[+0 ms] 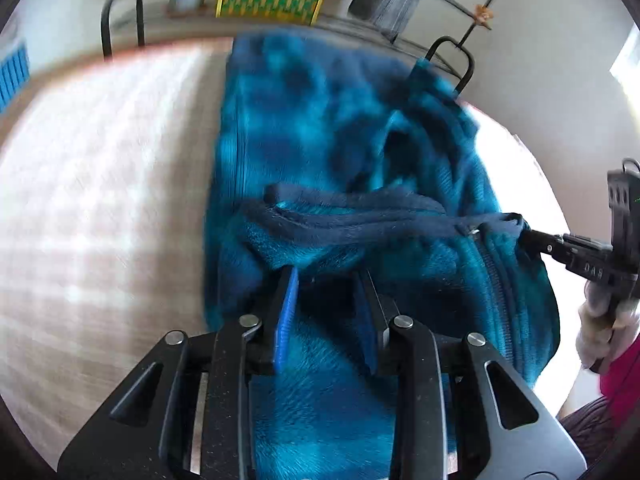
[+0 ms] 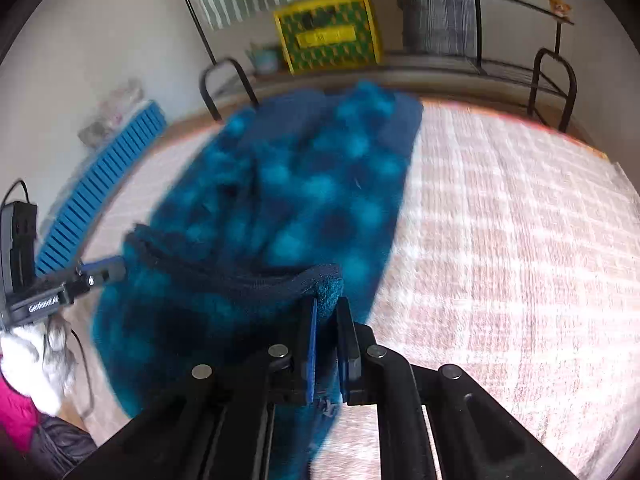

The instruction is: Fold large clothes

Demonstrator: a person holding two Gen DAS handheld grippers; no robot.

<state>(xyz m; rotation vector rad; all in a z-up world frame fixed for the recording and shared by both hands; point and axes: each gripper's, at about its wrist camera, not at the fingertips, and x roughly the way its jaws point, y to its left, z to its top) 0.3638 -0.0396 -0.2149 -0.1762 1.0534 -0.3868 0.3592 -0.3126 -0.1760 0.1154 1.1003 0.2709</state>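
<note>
The blue fleece garment (image 1: 320, 128) lies lengthwise on the checked table cover (image 1: 100, 200), its dark navy hem (image 1: 360, 216) lifted and stretched between both claws. Ahead of the claws the garment reaches nearly to the far table edge; bare cover lies open to the outer side of each claw.

The left gripper (image 1: 328, 276) clamps one end of the hem between its blue pads. The right gripper (image 2: 326, 304) is narrowly closed on the other hem corner. A white-gloved hand (image 1: 604, 320) holds the right tool. The frames are motion-blurred.
</note>
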